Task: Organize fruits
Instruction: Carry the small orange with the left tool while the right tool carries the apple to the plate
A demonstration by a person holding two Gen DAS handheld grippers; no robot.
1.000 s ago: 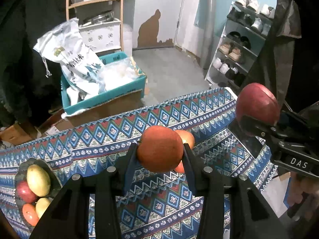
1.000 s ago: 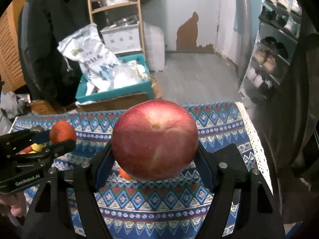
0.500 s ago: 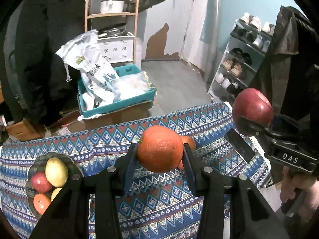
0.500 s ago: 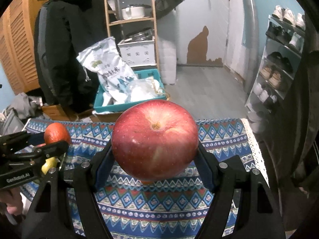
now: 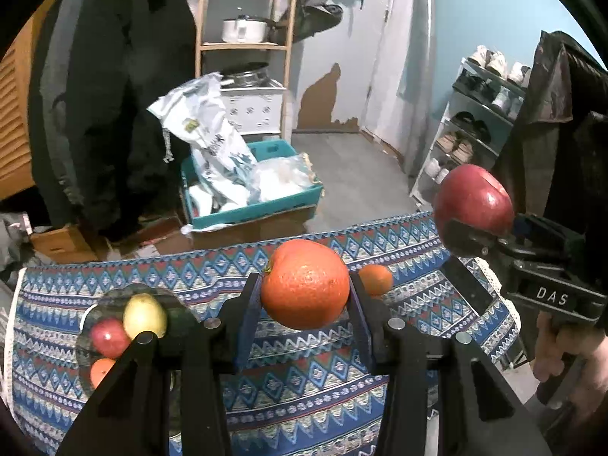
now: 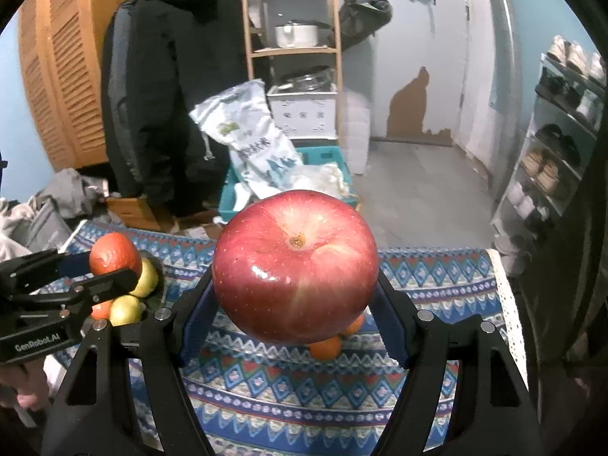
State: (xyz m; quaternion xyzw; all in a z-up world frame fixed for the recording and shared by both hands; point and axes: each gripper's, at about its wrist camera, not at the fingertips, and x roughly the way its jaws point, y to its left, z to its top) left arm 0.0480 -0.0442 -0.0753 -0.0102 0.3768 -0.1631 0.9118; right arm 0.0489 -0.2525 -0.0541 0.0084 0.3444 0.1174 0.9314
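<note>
Fruits sit in both our grippers. Since a second ago both have risen off the patterned tablecloth (image 5: 304, 380): it fills less of each frame, more of the room shows above it, and the dark plate (image 5: 182, 315) has slid from the lower left corner toward the centre of the left wrist view. We judge that we are carrying both pieces to that plate, so the placing step comes next.

The red apple (image 6: 295, 266) is largest, glossy and speckled, stem hollow facing us, clamped in our right gripper (image 6: 294, 300) at centre frame. The orange (image 5: 305, 284), dimpled and deep orange-red, is clenched in our left gripper (image 5: 304, 319). A yellow pear-like fruit (image 5: 144, 315) and a small red apple (image 5: 109, 337) lie on the plate. Two small tangerines remain on the cloth, one (image 6: 325, 347) just under the apple.
</note>
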